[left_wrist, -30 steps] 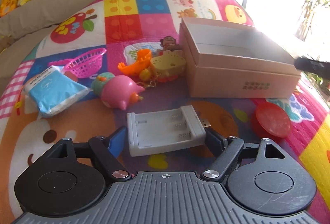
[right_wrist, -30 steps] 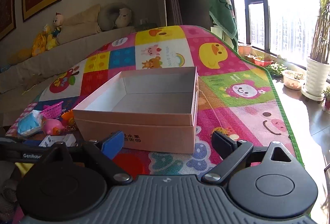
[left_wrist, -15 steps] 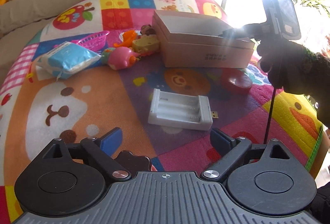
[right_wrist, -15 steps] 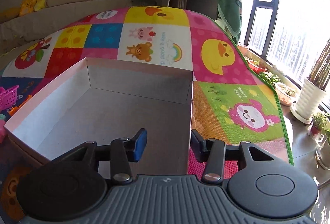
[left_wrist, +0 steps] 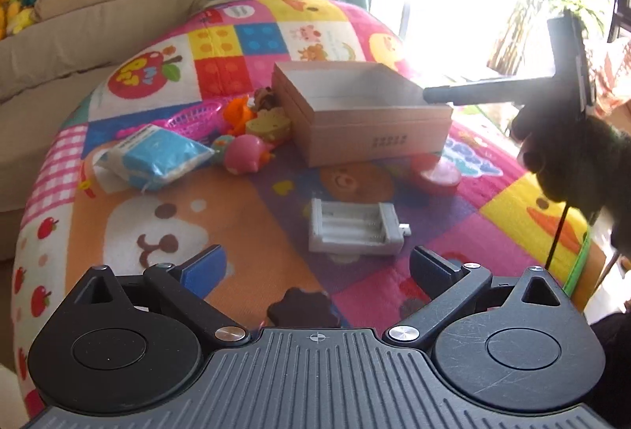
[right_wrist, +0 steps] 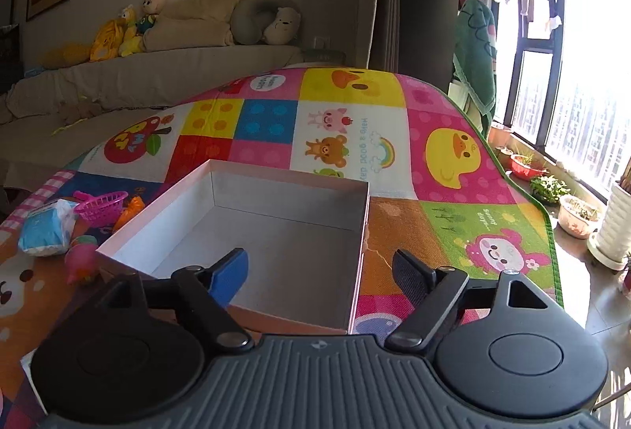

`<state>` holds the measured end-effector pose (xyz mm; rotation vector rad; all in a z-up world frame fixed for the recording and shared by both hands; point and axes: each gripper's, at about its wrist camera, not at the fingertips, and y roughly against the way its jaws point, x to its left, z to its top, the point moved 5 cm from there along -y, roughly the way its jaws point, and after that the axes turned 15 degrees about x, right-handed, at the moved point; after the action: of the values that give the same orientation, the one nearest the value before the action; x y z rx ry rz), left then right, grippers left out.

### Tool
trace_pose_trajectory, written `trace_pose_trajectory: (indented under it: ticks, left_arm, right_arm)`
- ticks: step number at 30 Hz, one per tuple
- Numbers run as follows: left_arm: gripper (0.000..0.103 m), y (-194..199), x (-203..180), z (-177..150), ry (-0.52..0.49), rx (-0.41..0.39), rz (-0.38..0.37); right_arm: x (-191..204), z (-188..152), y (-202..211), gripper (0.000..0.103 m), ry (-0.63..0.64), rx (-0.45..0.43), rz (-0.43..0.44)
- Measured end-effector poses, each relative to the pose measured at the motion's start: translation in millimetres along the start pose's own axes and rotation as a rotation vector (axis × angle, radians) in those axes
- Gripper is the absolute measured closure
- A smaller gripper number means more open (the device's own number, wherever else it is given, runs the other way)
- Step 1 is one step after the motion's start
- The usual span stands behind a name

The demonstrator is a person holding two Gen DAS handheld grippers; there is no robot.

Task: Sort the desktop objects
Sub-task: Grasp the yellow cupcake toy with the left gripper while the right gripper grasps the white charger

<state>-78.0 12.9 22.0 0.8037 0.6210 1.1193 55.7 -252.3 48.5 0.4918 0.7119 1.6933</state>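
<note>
Fig.: L gripper (left_wrist: 315, 267) opening, empty, short of charger (left_wrist: 355, 229); R gripper (right_wrist: 321, 271) opening, empty, over box (right_wrist: 276, 231). Risk: flat charger slips w/ shallow grasp.

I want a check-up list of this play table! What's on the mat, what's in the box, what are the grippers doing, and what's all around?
Surface: colourful cartoon mat.
Job's things: open cardboard box, nothing seen inside; white battery charger, red round lid, pink pig toy, blue tissue pack, pink basket lie on the mat outside it.
Clutter: orange and yellow toys bunched beside the box.
Grippers: left gripper opening, nothing between its fingers; right gripper opening, hovering above the box, holding nothing.
Cables: thin black cable below the person's hand.
Surroundings: sofa with plush toys, window, potted plants.
</note>
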Motion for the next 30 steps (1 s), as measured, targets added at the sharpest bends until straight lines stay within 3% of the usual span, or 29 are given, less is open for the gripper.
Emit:
trace_pose_trajectory:
  ticks: [3,9,14,16,18,20,21,25,30]
  left_arm:
    - [0.001,-8.3,3.0,-22.0,0.018,0.089,0.025]
    - [0.002,-16.5,4.9,-38.5,0.084,0.134,0.045]
    - [0.002,-20.6,4.8,-37.7,0.087,0.129,0.081]
    - [0.002,-20.3,5.8,-38.3,0.093,0.123,0.09]
    - [0.002,-20.4,9.2,-39.6,0.116,0.117,0.088]
    - [0.002,-21.8,14.0,-41.3,0.145,0.118,0.088]
    - [0.002,-22.0,15.8,-41.8,0.152,0.114,0.09]
    - [0.002,-20.8,19.5,-41.6,0.158,0.104,0.085]
    - [0.002,-17.1,14.5,-44.8,0.148,0.089,0.059]
  right_arm:
    - [8.8,-25.6,11.0,0.017,-0.003,0.071,0.07]
    - [63.6,-69.7,15.9,0.017,0.086,0.188,0.238]
    - [119.6,-86.1,9.2,0.017,0.28,0.223,0.245]
    - [126.9,-85.3,5.4,0.018,0.345,0.195,0.171]
    - [123.4,-76.9,0.3,0.018,0.365,0.131,0.0]
    - [113.0,-65.8,-2.0,0.018,0.332,0.093,-0.108]
    - [108.6,-61.8,0.5,0.018,0.297,0.094,-0.088]
    - [114.9,-62.0,11.8,0.011,0.216,0.141,0.148]
    - [147.1,-66.1,-5.2,0.008,0.25,0.165,0.199]
